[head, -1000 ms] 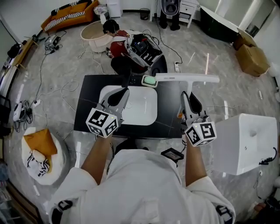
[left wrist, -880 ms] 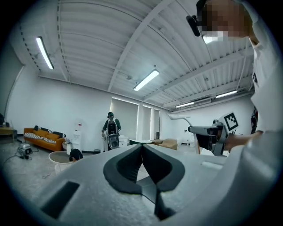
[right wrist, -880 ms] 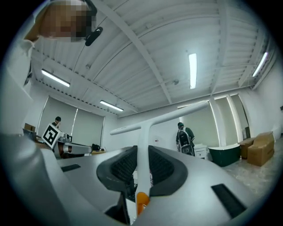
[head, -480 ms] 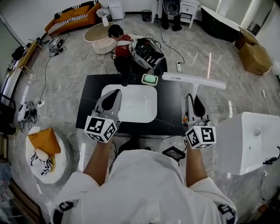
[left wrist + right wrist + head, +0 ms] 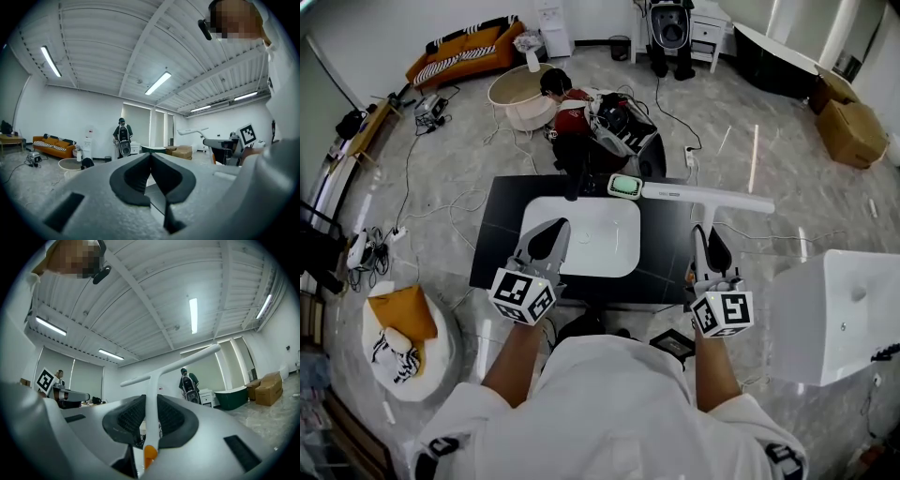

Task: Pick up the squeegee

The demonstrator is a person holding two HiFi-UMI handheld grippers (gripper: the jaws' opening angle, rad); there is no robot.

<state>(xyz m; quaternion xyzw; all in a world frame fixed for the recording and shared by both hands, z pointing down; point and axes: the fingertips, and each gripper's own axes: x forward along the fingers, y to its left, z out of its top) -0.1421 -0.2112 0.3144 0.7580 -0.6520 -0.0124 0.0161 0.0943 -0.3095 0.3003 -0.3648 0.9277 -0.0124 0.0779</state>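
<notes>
The squeegee [image 5: 709, 197] is white and T-shaped, its long blade lying across above the right end of the black counter [image 5: 497, 234]. Its thin handle runs back into my right gripper [image 5: 710, 246], which is shut on it. In the right gripper view the handle [image 5: 151, 394] rises between the dark pads [image 5: 126, 420] to the crossbar, with an orange tip at the bottom. My left gripper [image 5: 544, 240] hovers over the front left part of the white sink basin [image 5: 609, 239]. Its jaws meet with nothing between them, as the left gripper [image 5: 151, 161] also shows in its own view.
A green soap dish [image 5: 624, 185] and a dark faucet [image 5: 572, 180] stand at the counter's back edge. A person [image 5: 574, 120] crouches behind it among cables. A white box [image 5: 839, 314] stands at the right, and a round cushion with orange cloth [image 5: 394, 328] at the left.
Both grippers have drawn a little back toward me over the counter. The squeegee came along in the right gripper and sits slightly lower. Neither grip has changed.
</notes>
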